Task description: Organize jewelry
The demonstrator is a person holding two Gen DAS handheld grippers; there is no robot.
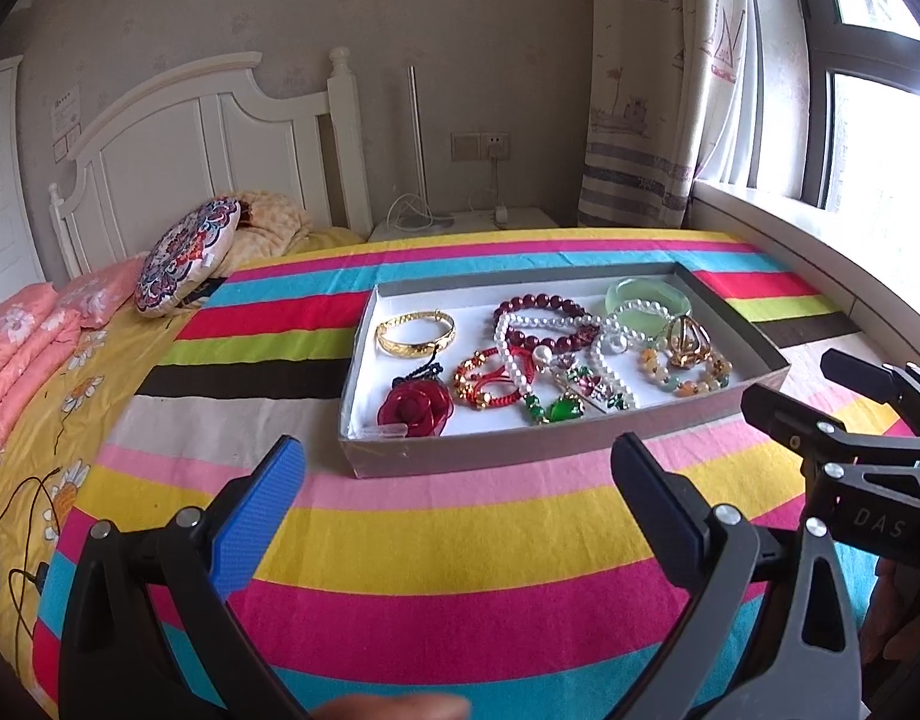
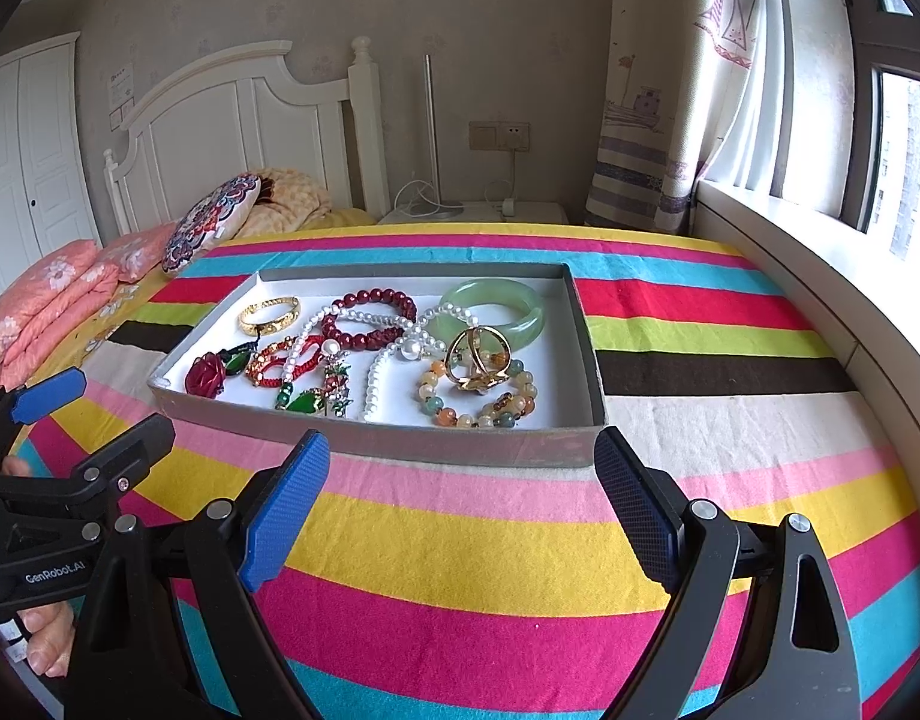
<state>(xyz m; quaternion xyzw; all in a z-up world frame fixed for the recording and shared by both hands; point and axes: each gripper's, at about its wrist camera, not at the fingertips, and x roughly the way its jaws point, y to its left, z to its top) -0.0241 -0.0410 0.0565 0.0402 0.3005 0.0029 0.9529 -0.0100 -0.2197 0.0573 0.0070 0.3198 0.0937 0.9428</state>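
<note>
Left wrist view: left tongs [image 1: 457, 501] wide apart, empty, above the striped tabletop [image 1: 460, 552]; jewelry tray [image 1: 520, 453] near its far edge. Right wrist view: right tongs [image 2: 463, 495] likewise wide apart, holding nothing, tray [image 2: 400, 441] just beyond.

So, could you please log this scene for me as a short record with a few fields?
surface: striped cloth over a bed
container: shallow grey box, white inside, open top
contents: gold bangle, dark red bead bracelet, pearl necklace, green jade bangle, red rose pendant, multicoloured bead bracelet
arrangement: pieces overlap, unsorted
left hand-held gripper: open, holds nothing, short of the box
right hand-held gripper: open, holds nothing, short of the box
</note>
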